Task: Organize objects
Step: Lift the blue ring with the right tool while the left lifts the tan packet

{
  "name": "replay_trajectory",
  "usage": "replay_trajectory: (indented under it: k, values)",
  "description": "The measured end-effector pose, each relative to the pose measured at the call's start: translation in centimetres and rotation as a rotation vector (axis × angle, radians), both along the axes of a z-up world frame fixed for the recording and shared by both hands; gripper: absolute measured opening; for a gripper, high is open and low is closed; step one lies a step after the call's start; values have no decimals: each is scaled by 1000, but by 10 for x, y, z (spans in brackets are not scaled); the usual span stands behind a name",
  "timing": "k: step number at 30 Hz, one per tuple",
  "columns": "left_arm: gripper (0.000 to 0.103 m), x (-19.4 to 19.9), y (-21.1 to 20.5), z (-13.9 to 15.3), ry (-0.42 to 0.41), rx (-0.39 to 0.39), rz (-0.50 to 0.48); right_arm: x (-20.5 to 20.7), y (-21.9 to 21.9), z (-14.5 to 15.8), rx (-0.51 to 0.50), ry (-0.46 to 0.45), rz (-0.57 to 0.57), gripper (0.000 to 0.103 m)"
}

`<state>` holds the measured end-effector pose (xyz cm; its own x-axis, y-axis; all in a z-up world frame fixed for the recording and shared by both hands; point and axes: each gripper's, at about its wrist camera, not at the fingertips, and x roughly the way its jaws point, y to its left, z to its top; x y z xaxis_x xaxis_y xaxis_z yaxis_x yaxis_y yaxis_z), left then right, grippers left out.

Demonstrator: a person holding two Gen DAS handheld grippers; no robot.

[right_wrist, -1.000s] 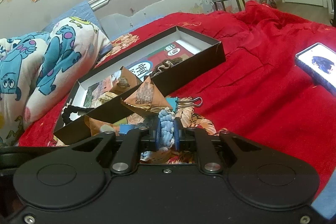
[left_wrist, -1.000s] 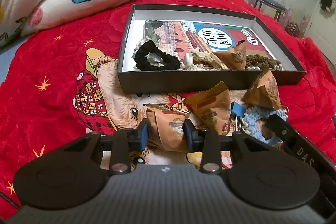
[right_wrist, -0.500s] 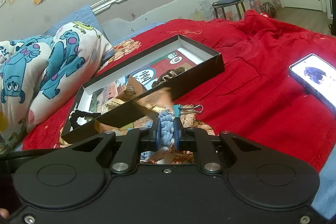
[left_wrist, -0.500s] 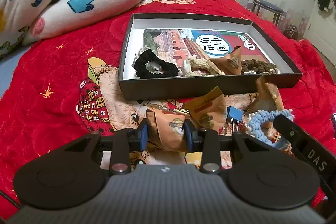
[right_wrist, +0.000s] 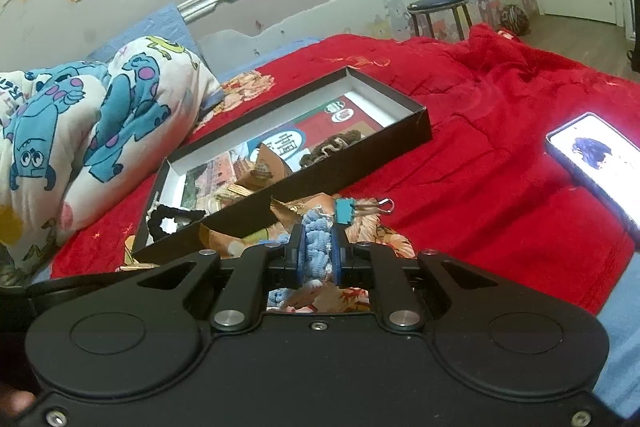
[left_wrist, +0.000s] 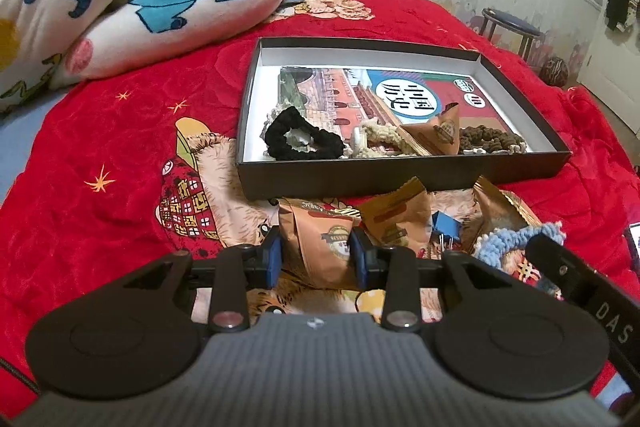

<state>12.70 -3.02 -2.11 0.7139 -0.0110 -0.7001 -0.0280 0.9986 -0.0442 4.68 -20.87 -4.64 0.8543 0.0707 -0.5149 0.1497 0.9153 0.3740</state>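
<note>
Gripping a brown snack packet (left_wrist: 325, 242) with my left tool (left_wrist: 316, 254), I am holding it on the red bedspread (left_wrist: 92, 151) just in front of the black box (left_wrist: 400, 173). My right tool (right_wrist: 317, 253) is clamping a light blue knitted scrunchie (right_wrist: 317, 242), pads pressed tight on it, beside a teal binder clip (right_wrist: 345, 211). Inside the box a black scrunchie (left_wrist: 304, 141), a beige one, a brown one and another packet (left_wrist: 436, 135) are lying on a printed sheet. A phone (right_wrist: 600, 159) is sitting well apart, on the right.

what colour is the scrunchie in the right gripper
Light blue fuzzy scrunchie; clearest in the right wrist view.
</note>
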Motion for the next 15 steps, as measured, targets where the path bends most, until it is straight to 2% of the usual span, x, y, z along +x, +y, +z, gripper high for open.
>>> replay_trajectory:
  k: [6,10,15]
  values:
    - [39,0,2,-3,18,-3,-3,-6,0,-15,-5,95,-7,13]
    - [39,-2,3,-2,12,-4,5,-13,-1,-17,13,82,-6,13]
    - [39,-3,3,1,5,4,7,-15,3,-4,21,40,16,13]
